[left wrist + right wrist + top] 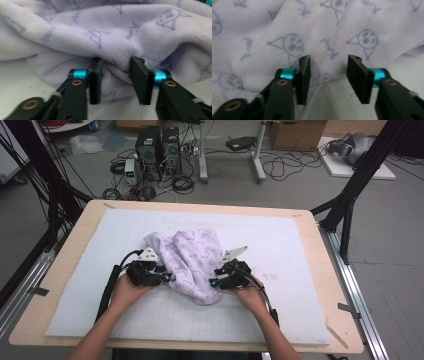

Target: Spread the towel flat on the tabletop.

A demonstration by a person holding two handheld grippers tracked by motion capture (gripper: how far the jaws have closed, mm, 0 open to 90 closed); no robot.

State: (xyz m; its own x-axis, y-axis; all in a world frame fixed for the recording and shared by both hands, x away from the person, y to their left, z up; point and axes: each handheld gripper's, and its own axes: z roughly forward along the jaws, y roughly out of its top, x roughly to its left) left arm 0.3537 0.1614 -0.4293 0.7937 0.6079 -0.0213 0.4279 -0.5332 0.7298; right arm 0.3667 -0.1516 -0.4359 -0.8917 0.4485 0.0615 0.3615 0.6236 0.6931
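Crumpled lilac cloth (192, 262) lay bunched mid-table on the white gridded mat (280, 315), long axis running from the far-left part toward the near edge, lowest tip pointing at the person. Soft terry knit, blue cartoon faces printed, stitched hem. Left gripper (161, 278) at its left side, jaws part-open around a fold (117, 68), pressing unclear. Right gripper (216, 282) at its right side, jaws apart, hem (317, 87) between them, not pinched.

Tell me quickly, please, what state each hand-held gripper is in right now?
Left hand-held gripper: open, a fold of the printed lilac cloth bulging between its jaws.
Right hand-held gripper: open, at the cloth's hem, gripping nothing.
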